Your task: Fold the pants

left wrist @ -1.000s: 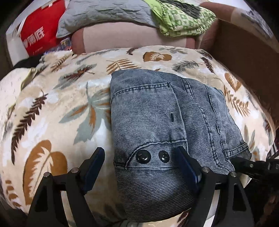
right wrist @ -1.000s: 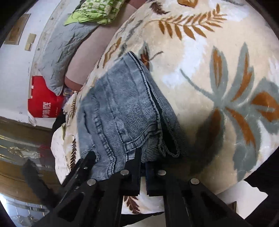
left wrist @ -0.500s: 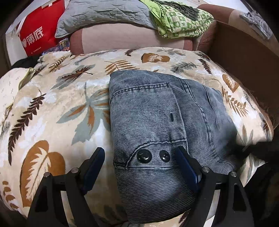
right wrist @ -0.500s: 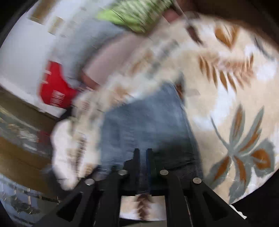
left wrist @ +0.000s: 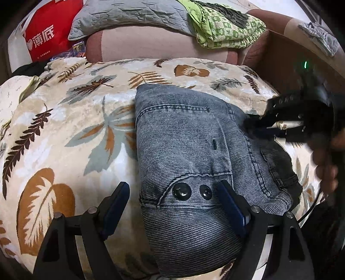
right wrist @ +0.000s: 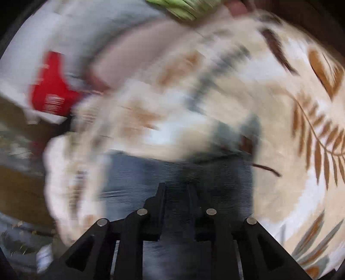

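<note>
Pants (left wrist: 194, 150) lie folded (nearly done); left gripper (left wrist: 174, 206) wide, empty; right gripper (right wrist: 175, 193) opening, empty. Next, pat flat.

A leaf-print blanket (left wrist: 64, 133) lies below a grey pillow (left wrist: 129, 15), green cloth (left wrist: 226, 28) and what looks like a red bag (left wrist: 45, 36).

Right gripper (right wrist: 175, 191) has let go of the pants (left wrist: 189, 155) hem, jaws opening, nothing pinched between them. It moved off the near right corner to beside the far right edge; right view now motion-blurred.
</note>
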The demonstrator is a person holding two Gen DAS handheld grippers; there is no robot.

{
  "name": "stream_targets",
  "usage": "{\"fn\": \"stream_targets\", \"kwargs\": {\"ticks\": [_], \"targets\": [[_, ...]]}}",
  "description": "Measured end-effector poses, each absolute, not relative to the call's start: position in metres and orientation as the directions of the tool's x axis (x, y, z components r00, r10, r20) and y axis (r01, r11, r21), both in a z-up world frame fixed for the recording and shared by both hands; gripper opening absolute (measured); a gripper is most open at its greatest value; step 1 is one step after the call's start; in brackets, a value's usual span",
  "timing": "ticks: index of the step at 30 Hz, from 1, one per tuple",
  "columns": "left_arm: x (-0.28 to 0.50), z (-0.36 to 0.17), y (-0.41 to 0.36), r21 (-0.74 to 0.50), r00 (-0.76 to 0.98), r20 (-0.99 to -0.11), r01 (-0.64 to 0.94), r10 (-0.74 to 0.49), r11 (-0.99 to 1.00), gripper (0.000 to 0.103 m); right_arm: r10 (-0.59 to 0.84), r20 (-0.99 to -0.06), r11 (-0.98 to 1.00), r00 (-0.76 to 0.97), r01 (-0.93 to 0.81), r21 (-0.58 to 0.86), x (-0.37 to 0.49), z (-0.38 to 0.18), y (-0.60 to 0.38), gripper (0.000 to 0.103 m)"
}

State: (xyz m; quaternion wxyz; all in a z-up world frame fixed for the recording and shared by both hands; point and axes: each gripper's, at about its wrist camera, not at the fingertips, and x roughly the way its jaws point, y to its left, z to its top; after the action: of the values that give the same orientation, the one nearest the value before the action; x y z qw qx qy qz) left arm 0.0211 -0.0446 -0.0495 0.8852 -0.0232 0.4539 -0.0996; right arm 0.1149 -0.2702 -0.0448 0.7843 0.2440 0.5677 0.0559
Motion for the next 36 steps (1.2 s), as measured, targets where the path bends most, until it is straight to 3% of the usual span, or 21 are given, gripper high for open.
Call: {"fn": "stream_targets", "kwargs": {"ticks": [3, 6, 9, 11, 16, 23, 24, 26, 28, 33, 36], "targets": [[0.019, -0.04, -0.032, -0.225, 0.56, -0.786, 0.136, -0.262, 0.965, 0.084, 0.36, -0.863, 0.886, 0.355, 0.158, 0.435, 0.111, -0.032, -0.266, 0.036], [0.009, -0.019, -0.012, -0.286, 0.634, -0.716, 0.115, -0.292, 0.951, 0.084, 0.309, -0.879, 0.93, 0.363, 0.081, 0.36, 0.113, -0.005, -0.253, 0.039], [0.012, -0.022, -0.002, -0.272, 0.631, -0.732, 0.074, -0.256, 0.959, 0.084, 0.292, -0.874, 0.95, 0.388, -0.01, 0.313, 0.126, 0.029, -0.227, 0.069], [0.019, -0.041, -0.005, -0.278, 0.558, -0.783, 0.08, -0.274, 0.957, 0.084, 0.281, -0.879, 0.96, 0.384, -0.111, 0.259, 0.14, 0.046, -0.192, 0.079], [0.014, -0.049, -0.016, -0.239, 0.555, -0.787, 0.13, -0.27, 0.962, 0.084, 0.163, -0.956, 0.923, 0.246, -0.379, 0.06, 0.194, 0.04, -0.08, 0.079], [0.017, -0.055, -0.011, -0.289, 0.534, -0.785, 0.137, -0.316, 0.948, 0.084, -0.035, -0.999, 0.865, 0.036, -0.5, -0.048, 0.231, -0.016, -0.015, 0.079], [0.018, -0.056, -0.01, -0.291, 0.533, -0.784, 0.138, -0.319, 0.947, 0.084, -0.078, -0.997, 0.855, 0.017, -0.513, -0.075, 0.232, -0.025, -0.012, 0.078], [0.019, -0.056, -0.01, -0.291, 0.534, -0.783, 0.139, -0.319, 0.947, 0.084, -0.138, -0.99, 0.848, -0.02, -0.519, -0.108, 0.236, -0.039, -0.012, 0.04], [0.019, -0.057, -0.009, -0.299, 0.531, -0.782, 0.139, -0.326, 0.944, 0.084, -0.124, -0.992, 0.865, -0.03, -0.493, -0.093, 0.24, -0.043, -0.019, 0.025], [0.018, -0.058, -0.008, -0.309, 0.526, -0.783, 0.135, -0.333, 0.941, 0.084, -0.048, -0.999, 0.918, 0.004, -0.393, -0.046, 0.246, -0.037, -0.04, 0.027], [0.018, -0.059, -0.007, -0.303, 0.529, -0.782, 0.139, -0.329, 0.943, 0.084, -0.057, -0.988, 0.961, 0.145, -0.259, -0.094, 0.253, -0.017, -0.071, 0.03]]}}
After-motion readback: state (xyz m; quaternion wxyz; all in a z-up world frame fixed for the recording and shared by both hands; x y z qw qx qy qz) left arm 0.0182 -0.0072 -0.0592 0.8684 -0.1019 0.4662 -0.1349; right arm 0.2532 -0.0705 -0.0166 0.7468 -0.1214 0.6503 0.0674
